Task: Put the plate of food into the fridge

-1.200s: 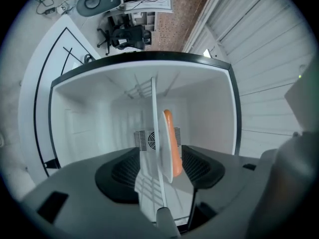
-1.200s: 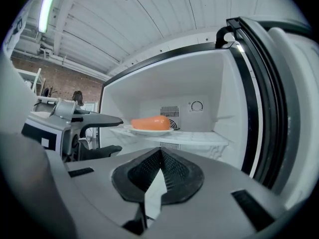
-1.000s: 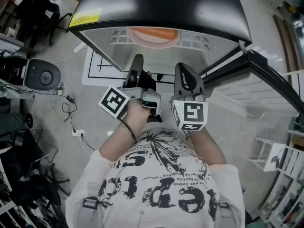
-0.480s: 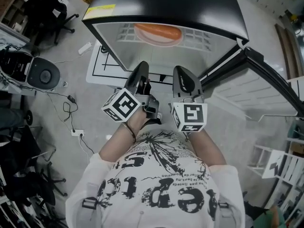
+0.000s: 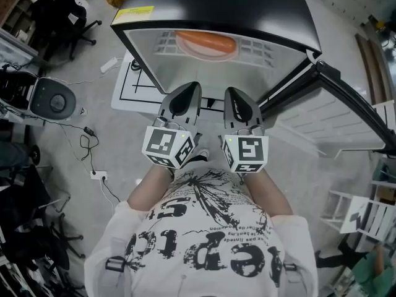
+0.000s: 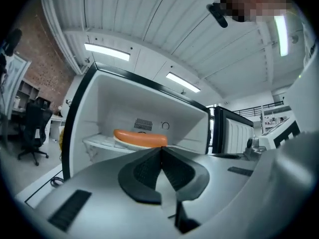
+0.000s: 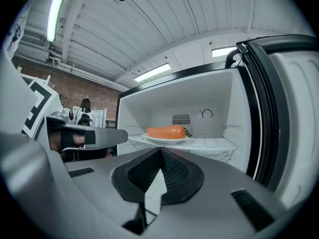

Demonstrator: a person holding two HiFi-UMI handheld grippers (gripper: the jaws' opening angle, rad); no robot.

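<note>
Seen from above, the plate of food (image 5: 206, 44) sits on the shelf (image 5: 260, 49) inside the open fridge (image 5: 216, 5), beyond the left gripper (image 5: 189, 90) and right gripper (image 5: 234, 93), which are side by side. Left gripper view: jaws clenched, empty. Right gripper view: likewise clenched on nothing, with the plate straight ahead.

The left gripper (image 5: 187, 89) has rolled up off its side and now lies flat, level with the right gripper (image 5: 236, 93) just beside it. Its marker cube (image 5: 168, 146) has swung round to face up, covering the hand that showed before. Its jaws are now shut, with nothing between them.
</note>
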